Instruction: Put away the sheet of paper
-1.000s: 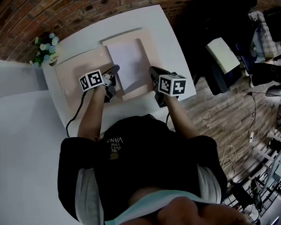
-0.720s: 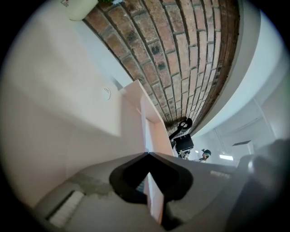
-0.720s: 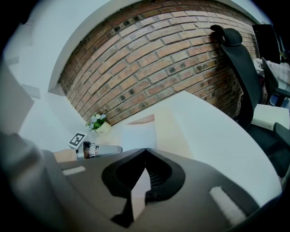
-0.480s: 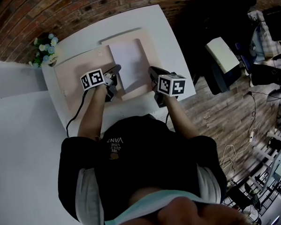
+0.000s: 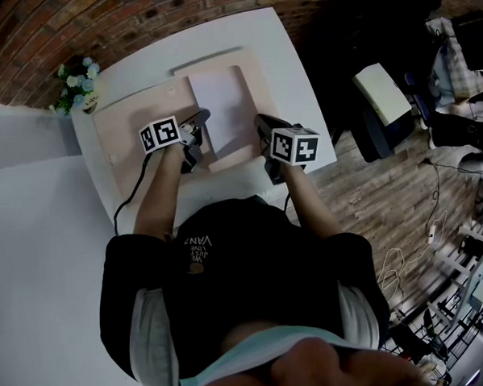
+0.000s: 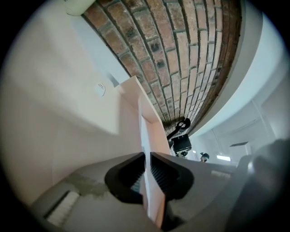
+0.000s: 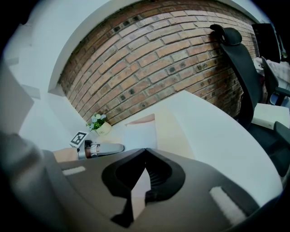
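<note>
sheet of paper (image 5: 221,108) | edge between left gripper (image 6: 146,157) jaws | on folder (image 5: 133,133)

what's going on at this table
A person stands at the white table with a gripper in each hand. The left gripper is shut on the left edge of the white sheet of paper, which lies on the right half of the open pale pink card folder. The right gripper pinches that folder's near right edge.
</note>
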{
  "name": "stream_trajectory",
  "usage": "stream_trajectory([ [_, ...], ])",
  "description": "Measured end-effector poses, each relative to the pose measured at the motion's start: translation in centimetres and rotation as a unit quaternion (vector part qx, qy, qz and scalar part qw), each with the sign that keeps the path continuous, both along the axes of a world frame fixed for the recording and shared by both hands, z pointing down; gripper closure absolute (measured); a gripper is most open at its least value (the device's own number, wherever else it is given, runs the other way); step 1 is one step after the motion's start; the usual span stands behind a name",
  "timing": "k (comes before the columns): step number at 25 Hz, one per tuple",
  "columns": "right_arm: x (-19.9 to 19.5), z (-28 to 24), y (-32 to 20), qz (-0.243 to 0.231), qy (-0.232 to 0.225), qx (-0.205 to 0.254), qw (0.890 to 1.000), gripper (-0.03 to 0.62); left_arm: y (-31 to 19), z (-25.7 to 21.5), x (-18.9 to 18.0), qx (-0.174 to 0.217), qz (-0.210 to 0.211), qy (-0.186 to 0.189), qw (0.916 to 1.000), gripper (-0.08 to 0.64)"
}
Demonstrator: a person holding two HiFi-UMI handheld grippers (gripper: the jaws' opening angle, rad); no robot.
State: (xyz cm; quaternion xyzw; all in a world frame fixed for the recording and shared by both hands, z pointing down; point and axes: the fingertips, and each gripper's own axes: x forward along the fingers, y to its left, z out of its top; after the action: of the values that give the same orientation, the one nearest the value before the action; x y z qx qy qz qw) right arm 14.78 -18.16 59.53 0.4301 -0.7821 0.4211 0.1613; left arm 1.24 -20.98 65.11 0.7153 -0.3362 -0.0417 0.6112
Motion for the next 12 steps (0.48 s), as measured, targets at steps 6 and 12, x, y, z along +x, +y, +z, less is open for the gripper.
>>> stream_trajectory([
  [6, -0.14, 0.05, -0.11, 0.000, 0.000, 0.001, 1.000, 0.594, -0.29, -0.03, -0.11, -0.002, -0.014, 0.004, 0.9999, 0.486],
  [12, -0.37, 0.12, -0.16, -0.002, -0.002, 0.000, 1.000, 0.594, -0.44, -0.35, 0.57, 0.005, -0.011, -0.005, 0.9999, 0.382],
])
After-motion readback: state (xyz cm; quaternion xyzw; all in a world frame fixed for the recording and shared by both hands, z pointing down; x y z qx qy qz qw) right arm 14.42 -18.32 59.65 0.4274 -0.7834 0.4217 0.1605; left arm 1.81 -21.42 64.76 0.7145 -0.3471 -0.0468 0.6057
